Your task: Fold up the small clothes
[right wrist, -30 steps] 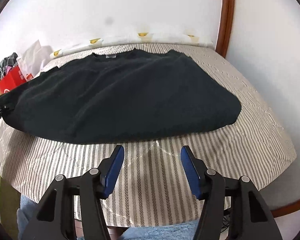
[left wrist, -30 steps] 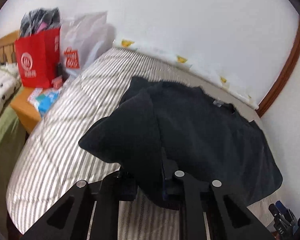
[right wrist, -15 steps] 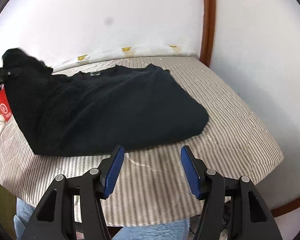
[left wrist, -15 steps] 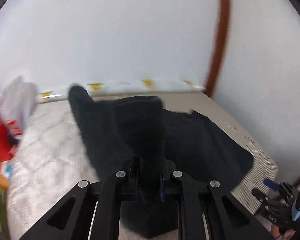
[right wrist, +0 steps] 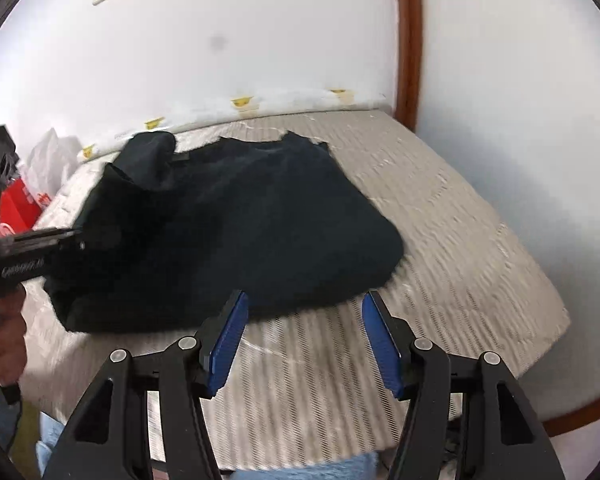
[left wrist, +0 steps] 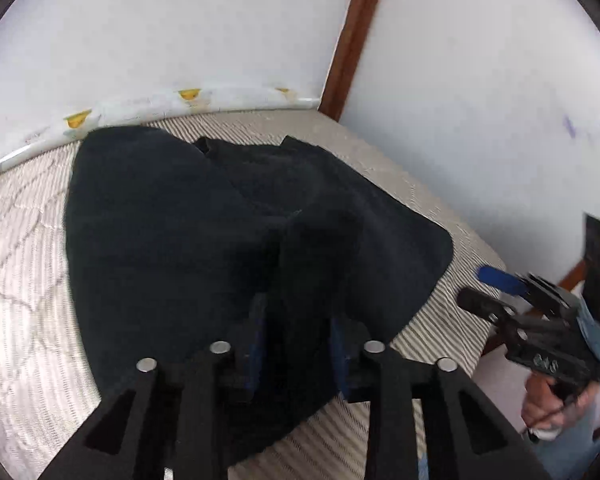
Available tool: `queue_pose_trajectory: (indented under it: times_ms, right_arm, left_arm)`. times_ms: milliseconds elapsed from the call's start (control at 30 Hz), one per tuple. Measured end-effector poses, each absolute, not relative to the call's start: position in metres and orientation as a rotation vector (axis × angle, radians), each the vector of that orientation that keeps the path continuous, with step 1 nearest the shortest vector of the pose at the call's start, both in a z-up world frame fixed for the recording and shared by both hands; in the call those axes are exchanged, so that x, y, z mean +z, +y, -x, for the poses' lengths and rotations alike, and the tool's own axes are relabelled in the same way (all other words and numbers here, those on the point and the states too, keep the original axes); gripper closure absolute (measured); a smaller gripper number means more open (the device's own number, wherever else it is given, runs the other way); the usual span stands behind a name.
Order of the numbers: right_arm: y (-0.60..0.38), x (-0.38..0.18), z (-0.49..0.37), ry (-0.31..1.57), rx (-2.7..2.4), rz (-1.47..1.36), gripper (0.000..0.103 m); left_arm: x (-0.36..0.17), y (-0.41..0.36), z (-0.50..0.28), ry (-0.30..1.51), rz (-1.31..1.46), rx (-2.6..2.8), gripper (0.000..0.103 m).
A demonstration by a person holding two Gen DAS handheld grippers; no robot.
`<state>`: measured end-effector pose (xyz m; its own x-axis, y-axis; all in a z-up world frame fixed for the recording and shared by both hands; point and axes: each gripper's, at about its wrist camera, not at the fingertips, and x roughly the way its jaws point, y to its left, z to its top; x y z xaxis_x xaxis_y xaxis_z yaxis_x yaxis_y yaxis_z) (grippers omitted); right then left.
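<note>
A black t-shirt (left wrist: 204, 216) lies on the striped mattress (left wrist: 24, 280); it also shows in the right wrist view (right wrist: 252, 224). My left gripper (left wrist: 296, 336) is shut on the shirt's left side and holds that part folded over the body; its fingertips are buried in cloth. From the right wrist view the left gripper (right wrist: 76, 240) sits at the shirt's left edge. My right gripper (right wrist: 302, 320) is open and empty, just in front of the shirt's near hem. It also appears at the right of the left wrist view (left wrist: 496, 280).
White walls meet at a brown wooden post (right wrist: 408, 40) behind the bed. A red bag (right wrist: 16, 208) and a white plastic bag (right wrist: 48, 160) stand at the far left. The mattress's right edge (right wrist: 540, 280) drops off near the wall.
My left gripper has carried the shirt's left side up and across to the right over the body. The right gripper has moved closer to the near hem, still open.
</note>
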<state>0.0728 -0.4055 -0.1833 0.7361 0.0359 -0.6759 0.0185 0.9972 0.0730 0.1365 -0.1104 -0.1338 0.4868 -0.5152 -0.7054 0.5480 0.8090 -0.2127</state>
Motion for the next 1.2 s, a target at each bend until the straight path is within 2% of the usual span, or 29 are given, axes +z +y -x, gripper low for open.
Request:
queue_pose_trajectory:
  times_ms: [133, 333, 567, 767, 900, 1200]
  right_arm:
    - [-0.378, -0.172, -0.086, 0.727, 0.140, -0.124, 0.031]
    - [-0.329, -0.169, -0.113, 0.740, 0.258, -0.165, 0.024]
    - [-0.306, -0.205, -0.171, 0.875, 0.270, -0.301, 0.025]
    - [-0.289, -0.210, -0.204, 0.816, 0.292, -0.354, 0.041]
    - [-0.285, -0.201, -0.209, 0.778, 0.312, -0.284, 0.088]
    - [-0.335, -0.160, -0.183, 0.595, 0.216, -0.146, 0.091]
  left_arm:
    - [-0.130, -0.071, -0.113, 0.781, -0.056, -0.575, 0.047]
    - [-0.154, -0.017, -0.093, 0.817, -0.030, -0.484, 0.041]
    - [-0.178, -0.009, -0.083, 0.858, 0.028, -0.498, 0.040]
    - [-0.186, -0.025, -0.099, 0.887, 0.059, -0.508, 0.040]
    - [-0.187, -0.036, -0.105, 0.879, 0.055, -0.495, 0.040]
    - [-0.188, -0.081, -0.113, 0.865, -0.016, -0.506, 0.040]
